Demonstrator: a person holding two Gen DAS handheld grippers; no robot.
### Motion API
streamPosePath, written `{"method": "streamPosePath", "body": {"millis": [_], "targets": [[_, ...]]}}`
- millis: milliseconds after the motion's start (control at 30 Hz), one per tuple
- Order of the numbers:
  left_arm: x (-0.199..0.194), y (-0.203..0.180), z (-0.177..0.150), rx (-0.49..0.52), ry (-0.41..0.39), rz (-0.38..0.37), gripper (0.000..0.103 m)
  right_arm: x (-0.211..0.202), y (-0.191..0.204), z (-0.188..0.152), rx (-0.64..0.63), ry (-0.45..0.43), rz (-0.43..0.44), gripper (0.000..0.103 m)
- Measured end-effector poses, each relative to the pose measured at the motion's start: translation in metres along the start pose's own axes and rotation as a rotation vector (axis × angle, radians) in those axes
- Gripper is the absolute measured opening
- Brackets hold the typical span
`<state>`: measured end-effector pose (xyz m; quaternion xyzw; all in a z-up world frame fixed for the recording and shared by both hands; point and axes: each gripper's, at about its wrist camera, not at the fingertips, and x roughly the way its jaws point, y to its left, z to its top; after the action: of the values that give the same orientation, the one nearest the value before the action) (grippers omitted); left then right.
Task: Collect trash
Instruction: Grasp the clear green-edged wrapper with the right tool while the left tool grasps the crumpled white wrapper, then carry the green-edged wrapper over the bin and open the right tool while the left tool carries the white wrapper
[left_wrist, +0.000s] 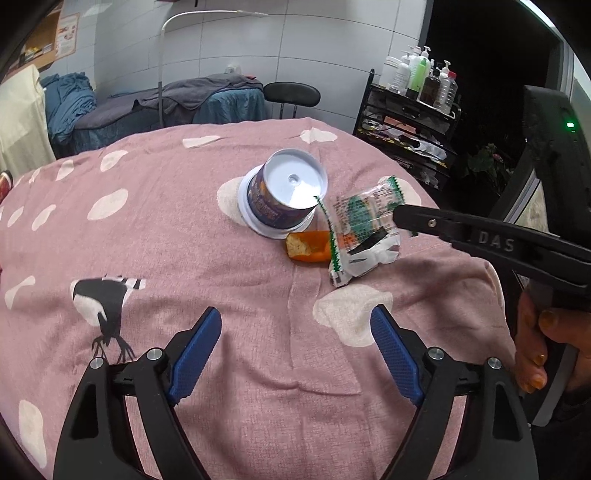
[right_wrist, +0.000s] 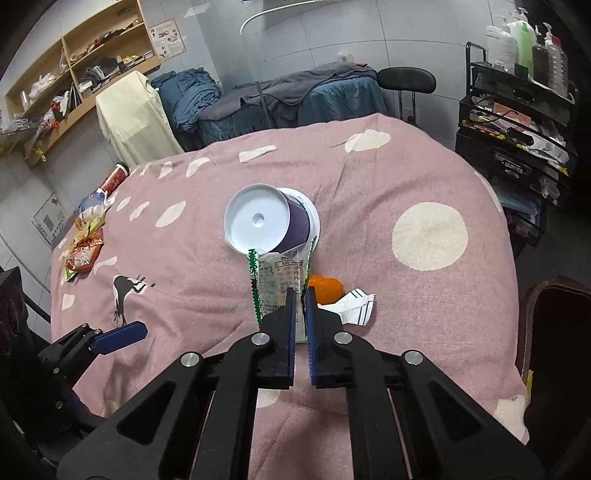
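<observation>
**Right gripper pinches a wrapper; left stands open**

The right gripper (right_wrist: 300, 295) is clamped on a clear wrapper (right_wrist: 277, 280) with green zigzag edges, just in front of an upturned purple cup (right_wrist: 295, 225) on the pink spotted cloth (right_wrist: 406, 314). An orange scrap (left_wrist: 308, 245) lies beside it. The left gripper (left_wrist: 295, 328) hovers over bare cloth, jaws wide apart, holding nothing.

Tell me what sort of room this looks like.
Probably a massage or beauty treatment room: a low treatment bed draped in grey and blue towels, a black wire trolley carrying pump bottles of lotion, and a wooden wall shelf of supplies.
</observation>
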<state>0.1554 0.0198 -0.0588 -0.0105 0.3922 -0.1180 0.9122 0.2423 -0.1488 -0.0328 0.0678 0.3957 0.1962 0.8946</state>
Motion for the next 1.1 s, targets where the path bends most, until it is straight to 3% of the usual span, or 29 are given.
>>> {"method": "streamPosePath", "body": {"millis": [200,633,733,833,933,1100], "targets": [[0.014,-0.014,0.016,0.049,0.018,-0.023,0.076,-0.036,-0.022,-0.003,0.057,-0.079,-0.03,0.006],[0.083,-0.041,0.038,0.13,0.214,-0.028,0.061,-0.078,-0.072,-0.026,0.165,-0.13,-0.074,0.006],[0.091,-0.043,0.041,0.129,0.232,-0.031,0.054,-0.082,-0.08,-0.033,0.185,-0.128,-0.078,0.006],[0.099,-0.049,0.044,0.148,0.254,-0.029,0.039,-0.085,-0.087,-0.041,0.208,-0.129,-0.078,0.006],[0.1,-0.057,0.043,0.182,0.251,-0.02,0.028,-0.089,-0.093,-0.048,0.224,-0.13,-0.081,0.006],[0.086,-0.057,0.045,0.167,0.203,-0.035,0.025,-0.099,-0.106,-0.06,0.26,-0.143,-0.093,0.006]]}}
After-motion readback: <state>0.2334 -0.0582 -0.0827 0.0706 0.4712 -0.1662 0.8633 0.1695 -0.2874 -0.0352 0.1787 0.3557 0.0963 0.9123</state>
